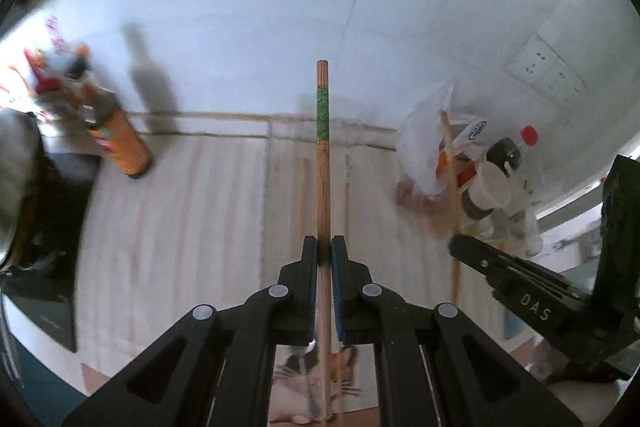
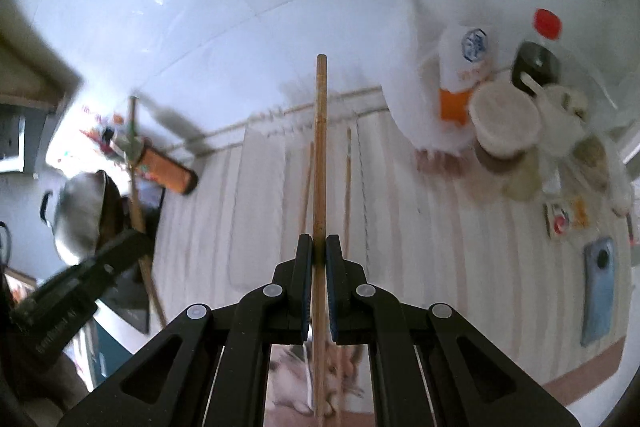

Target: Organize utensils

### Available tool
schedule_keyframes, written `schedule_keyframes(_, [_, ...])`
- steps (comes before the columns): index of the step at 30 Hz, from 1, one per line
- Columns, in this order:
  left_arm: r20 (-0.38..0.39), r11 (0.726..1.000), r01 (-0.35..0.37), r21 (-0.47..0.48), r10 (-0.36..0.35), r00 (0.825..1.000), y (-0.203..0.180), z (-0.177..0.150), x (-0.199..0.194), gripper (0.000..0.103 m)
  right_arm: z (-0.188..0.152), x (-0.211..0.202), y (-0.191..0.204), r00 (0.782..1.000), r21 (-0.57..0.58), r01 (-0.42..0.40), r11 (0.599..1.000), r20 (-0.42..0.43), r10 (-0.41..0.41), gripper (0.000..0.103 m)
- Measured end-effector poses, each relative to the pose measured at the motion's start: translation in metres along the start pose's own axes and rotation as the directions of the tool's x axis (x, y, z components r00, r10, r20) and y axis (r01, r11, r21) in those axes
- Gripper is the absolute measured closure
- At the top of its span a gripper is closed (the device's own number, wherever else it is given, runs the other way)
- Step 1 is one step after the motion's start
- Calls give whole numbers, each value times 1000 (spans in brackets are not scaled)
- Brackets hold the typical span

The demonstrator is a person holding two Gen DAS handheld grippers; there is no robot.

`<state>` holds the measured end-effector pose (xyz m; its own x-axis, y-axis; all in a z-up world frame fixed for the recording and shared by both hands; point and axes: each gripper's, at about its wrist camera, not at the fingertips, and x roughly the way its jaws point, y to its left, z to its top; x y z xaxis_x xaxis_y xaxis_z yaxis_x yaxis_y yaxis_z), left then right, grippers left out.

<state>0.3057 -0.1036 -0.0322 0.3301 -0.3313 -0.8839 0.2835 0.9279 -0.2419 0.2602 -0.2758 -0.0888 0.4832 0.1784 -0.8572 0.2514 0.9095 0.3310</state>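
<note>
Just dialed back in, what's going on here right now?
Each hand-held gripper is clamped on one wooden chopstick, held lifted over the striped mat. The left hand-held gripper holds a chopstick with a green band near its top; the right hand-held gripper holds a plain chopstick. A couple more sticks lie on the striped mat below. An orange can stands to the left, and jars and bottles crowd the right. The frames are motion-blurred.

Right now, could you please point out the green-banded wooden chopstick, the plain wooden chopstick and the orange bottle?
green-banded wooden chopstick (image 1: 322,119), left wrist view, green band.
plain wooden chopstick (image 2: 320,147), right wrist view, mid-shaft.
orange bottle (image 1: 122,143), left wrist view, orange body.
</note>
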Motion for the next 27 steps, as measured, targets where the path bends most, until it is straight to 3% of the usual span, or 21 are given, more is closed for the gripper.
schedule_keyframes(7, [-146,1000,-20,-16,18,989,7,41,77,99,48,65,6,997,33,19,999,-71,-17,96])
schedule_keyframes(14, [-262,998,-61,4,60,963,19,46,130,98,54,128,9,986,14,64,998,-156,-61,96])
schedule_keyframes(18, [-259,996,-84,-9,78,963,25,44,129,95,52,153,12,971,-17,71,997,-226,-73,94])
schedule_keyframes(20, [-240,995,-102,-8,98,966,29,42,122,95,50,156,11,970,-23,93,995,-225,-96,87])
schedule_keyframes(22, [-209,992,-130,1,127,970,33,40,112,90,47,150,10,971,-28,105,994,-212,-109,83])
schedule_keyframes(24, [-175,986,-165,8,164,971,37,37,101,68,47,141,9,973,-36,123,992,-190,-127,79])
schedule_keyframes(27, [-109,979,-205,1,204,973,45,30,84,39,43,119,6,978,-29,142,990,-150,-144,64])
